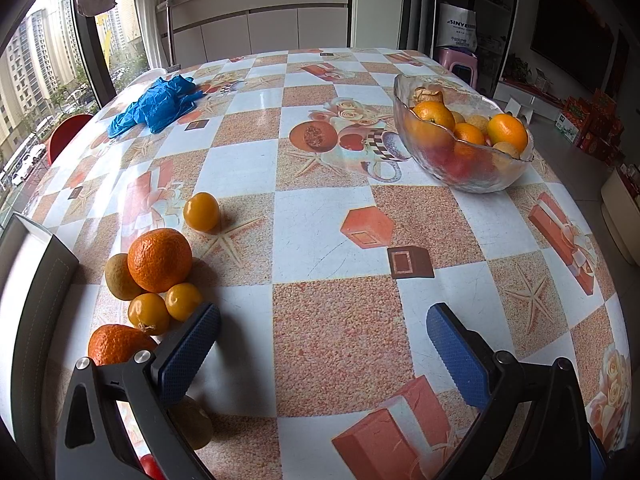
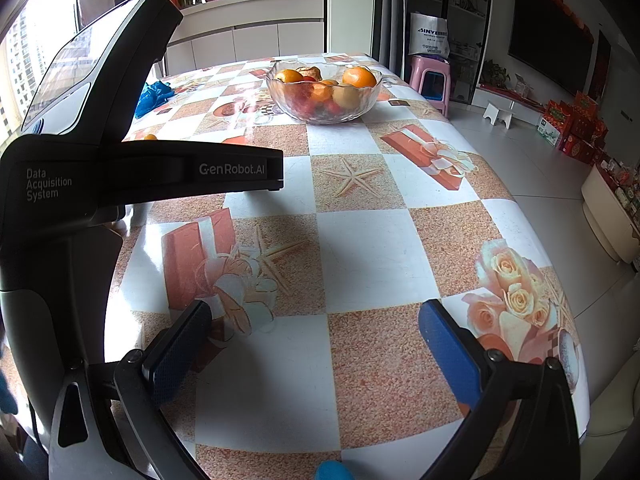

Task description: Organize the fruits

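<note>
Right now the left gripper hangs low over the tabletop with its blue ribbed pads spread wide and nothing between them; the right gripper is just as wide apart and empty over the near right part of the cloth, with the other tool's black body filling the left of its view. Just beside the left pad, near the left edge, sits a loose heap of fruit: a big pebbly orange, a dull brownish round fruit touching it, two small smooth yellow ones, another orange partly hidden by the finger, and one small yellow fruit lying a little apart. Toward the far right corner stands a wavy clear glass bowl, already well filled with oranges and paler fruit. Judging by that, the job looks partly done, with the heap left to move. A crumpled blue plastic glove lies near the far left corner
</note>
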